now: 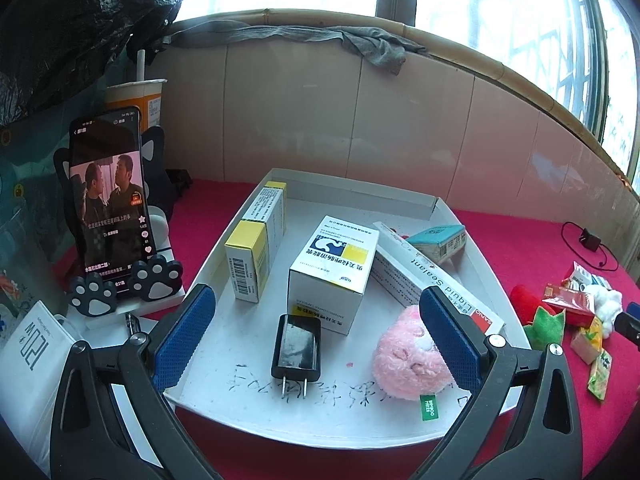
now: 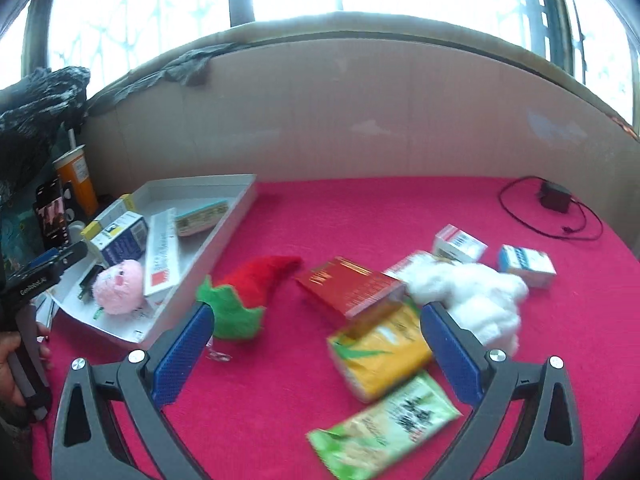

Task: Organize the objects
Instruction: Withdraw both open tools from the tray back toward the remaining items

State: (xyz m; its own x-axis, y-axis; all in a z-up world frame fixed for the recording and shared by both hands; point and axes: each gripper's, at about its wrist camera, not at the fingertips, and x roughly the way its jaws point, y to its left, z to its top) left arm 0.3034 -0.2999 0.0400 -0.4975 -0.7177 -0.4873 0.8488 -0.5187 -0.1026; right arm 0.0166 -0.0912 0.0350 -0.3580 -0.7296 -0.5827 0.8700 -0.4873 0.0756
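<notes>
- Tray [image 1: 472,240]: a white cardboard one sat on the red cloth [image 1: 560,248], and it held a black charger [image 1: 296,344], a pink plush ball [image 1: 404,364], a white and blue medicine box [image 1: 334,264], a yellow and white box [image 1: 250,262], a long sealant box [image 1: 404,264] and a teal box [image 1: 440,240].
- The left gripper [image 1: 320,336] hung over the tray's near edge with its jaws spread wide and nothing between them; the charger lay under the gap.
- The right gripper [image 2: 316,352] was also wide open and empty, low over the cloth to the right of the tray [image 2: 236,216].
- Between its fingers lay a yellow packet [image 2: 380,356], with a green packet [image 2: 384,428] nearer the camera and a red box [image 2: 352,284] just beyond.
- A red and green plush hat [image 2: 244,300] lay beside the left finger, and a white plush toy [image 2: 468,296] beside the right one.
- Two small boxes [image 2: 460,244] stood farther back.
- Left of the tray, a phone [image 1: 110,196] leaned on a paw-shaped stand [image 1: 124,284].
</notes>
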